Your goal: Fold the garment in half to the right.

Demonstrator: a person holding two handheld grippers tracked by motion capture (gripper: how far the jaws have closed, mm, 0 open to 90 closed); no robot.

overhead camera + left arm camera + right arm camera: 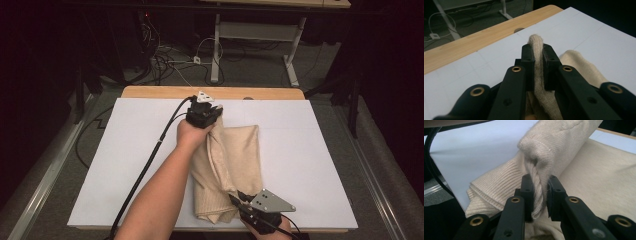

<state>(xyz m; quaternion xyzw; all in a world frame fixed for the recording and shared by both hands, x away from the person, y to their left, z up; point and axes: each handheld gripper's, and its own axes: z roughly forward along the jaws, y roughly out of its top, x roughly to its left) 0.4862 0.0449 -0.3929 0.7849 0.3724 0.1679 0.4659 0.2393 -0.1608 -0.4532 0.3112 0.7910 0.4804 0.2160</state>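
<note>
- Both pairs of fingers are clamped on folds of a cream knitted sweater (pixel 230 160).
- On the left gripper (pixel 537 53), a narrow ridge of knit is pinched between the fingers (pixel 527 62) and rises just past their tips.
- On the right gripper (pixel 541 185), a twisted bunch of fabric is squeezed between the fingers (pixel 527 192).
- In the high view, the left gripper (pixel 204 112) is seen at the sweater's far end and the right gripper (pixel 240 199) at its near end.
- The sweater is folded into a long bundle on a white sheet (pixel 310 165), roughly mid-table.
- A wooden table edge (pixel 150 92) is visible beyond the sheet.
</note>
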